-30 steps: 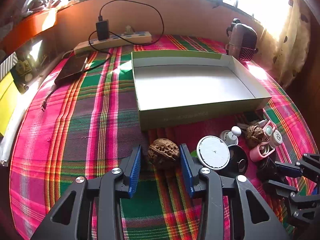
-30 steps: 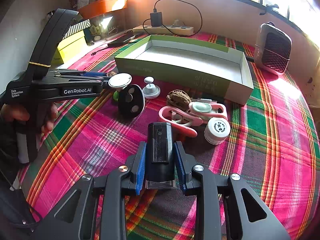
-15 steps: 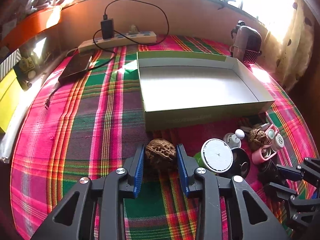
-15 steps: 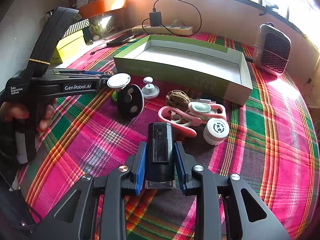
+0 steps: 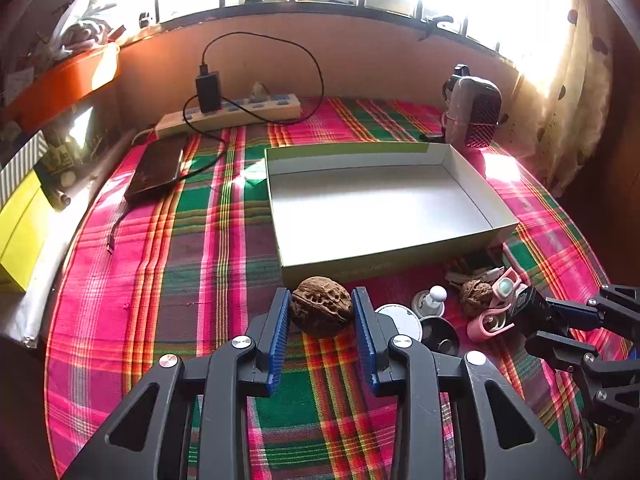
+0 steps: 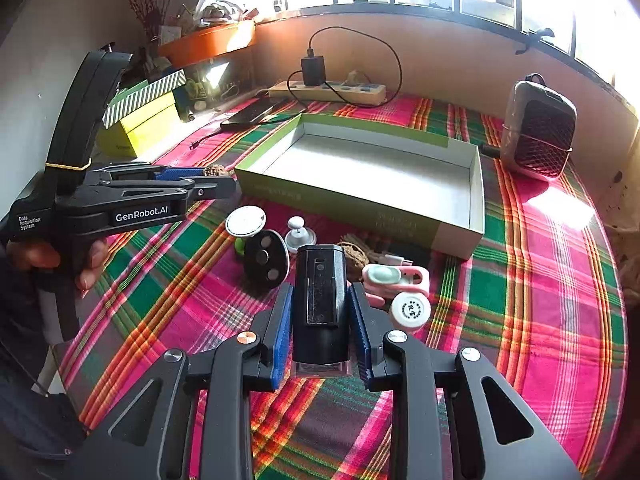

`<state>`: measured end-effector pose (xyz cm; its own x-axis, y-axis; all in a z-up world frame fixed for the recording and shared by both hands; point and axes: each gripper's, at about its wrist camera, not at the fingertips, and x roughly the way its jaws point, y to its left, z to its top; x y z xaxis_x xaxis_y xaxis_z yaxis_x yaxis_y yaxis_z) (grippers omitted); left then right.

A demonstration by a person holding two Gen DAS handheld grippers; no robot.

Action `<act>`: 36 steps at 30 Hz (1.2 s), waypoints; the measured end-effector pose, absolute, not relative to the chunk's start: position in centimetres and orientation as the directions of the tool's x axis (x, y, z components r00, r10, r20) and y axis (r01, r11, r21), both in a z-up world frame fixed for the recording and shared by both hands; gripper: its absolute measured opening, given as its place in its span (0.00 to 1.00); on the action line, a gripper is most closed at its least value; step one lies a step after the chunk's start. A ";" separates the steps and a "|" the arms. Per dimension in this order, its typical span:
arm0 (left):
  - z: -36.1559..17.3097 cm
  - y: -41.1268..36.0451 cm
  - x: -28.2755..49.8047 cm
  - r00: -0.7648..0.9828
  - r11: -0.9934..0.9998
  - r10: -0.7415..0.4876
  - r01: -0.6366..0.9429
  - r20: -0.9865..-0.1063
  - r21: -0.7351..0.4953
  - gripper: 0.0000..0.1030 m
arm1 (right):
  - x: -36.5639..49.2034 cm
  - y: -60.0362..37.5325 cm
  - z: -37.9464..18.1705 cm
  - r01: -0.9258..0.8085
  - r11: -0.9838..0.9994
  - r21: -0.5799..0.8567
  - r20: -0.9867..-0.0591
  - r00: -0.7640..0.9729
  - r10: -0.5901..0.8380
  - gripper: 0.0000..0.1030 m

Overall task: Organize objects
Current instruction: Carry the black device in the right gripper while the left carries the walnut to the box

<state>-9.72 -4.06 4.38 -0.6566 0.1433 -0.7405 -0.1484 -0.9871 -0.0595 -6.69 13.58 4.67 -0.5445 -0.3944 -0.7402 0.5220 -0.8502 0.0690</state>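
1. Here, on the left, a wide stretch of plaid table (image 5: 160, 280) is lying open, running back to the phone (image 5: 156, 168) and the power strip (image 5: 228, 114) by the wall.
2. The left tool (image 5: 321, 312) is gripping a walnut (image 5: 321, 311) between its blue pads, the nut's long axis lying crosswise from pad to pad.
3. That walnut is sitting just before the near left corner of the open box (image 5: 384, 256); in the right wrist view the tool is hanging above the cloth beside that corner.
4. Compared with a second ago, the pads are now pressing on the nut rather than standing apart from it, and the left tool is riding higher and closer to the box wall.
5. Right of it, the loose pile is crowding the box's near wall: a white disc (image 6: 245, 221), a black oval piece (image 6: 266, 259), a white knob (image 6: 299, 232), a second walnut (image 6: 354, 260), a pink clip (image 6: 396, 280) and a small white jar (image 6: 410, 312).
6. The right tool (image 6: 320, 316) is clamping a black block (image 6: 320, 292), its long axis pointing forward toward the box.
7. Since the earlier frame this block is looking lifted, now covering part of the second walnut.
8. Farther right, the cloth is lying open out to the table's rim, with a mesh-fronted heater (image 6: 538, 130) standing beyond the box's far right corner.
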 end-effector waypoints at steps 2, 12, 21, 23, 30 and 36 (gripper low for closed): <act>4.7 -4.0 -9.8 -0.661 -0.987 0.145 -0.151 -0.736 -0.058 0.28 | -6.8 13.6 4.9 0.522 -0.850 0.064 -0.739 -0.548 -0.392 0.28; 5.6 -3.7 -11.1 -0.663 -0.986 0.147 -0.157 -0.734 -0.056 0.28 | -9.1 13.5 6.6 0.487 -0.872 0.049 -0.738 -0.571 -0.360 0.28; 5.6 -3.1 -13.5 -0.659 -0.986 0.145 -0.155 -0.738 -0.056 0.28 | -13.1 12.9 7.7 0.445 -0.894 0.048 -0.728 -0.597 -0.337 0.28; 5.6 -2.8 -14.1 -0.663 -0.986 0.145 -0.159 -0.735 -0.052 0.28 | -14.1 12.4 7.7 0.443 -0.895 0.047 -0.731 -0.596 -0.333 0.28; 4.7 -2.1 -17.3 -0.643 -0.984 0.148 -0.168 -0.752 -0.050 0.28 | -18.1 11.4 6.8 0.395 -0.917 0.056 -0.751 -0.589 -0.299 0.28; 4.2 -1.8 -20.0 -0.638 -0.986 0.143 -0.157 -0.757 -0.054 0.28 | -21.7 11.1 5.4 0.361 -0.930 0.075 -0.775 -0.565 -0.282 0.28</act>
<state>-20.00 -1.75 4.21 -0.6381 0.1430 -0.7566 -0.1575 -0.9861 -0.0535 -21.73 11.11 5.43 -0.5653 -0.2821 -0.7752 0.3605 -0.9297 0.0754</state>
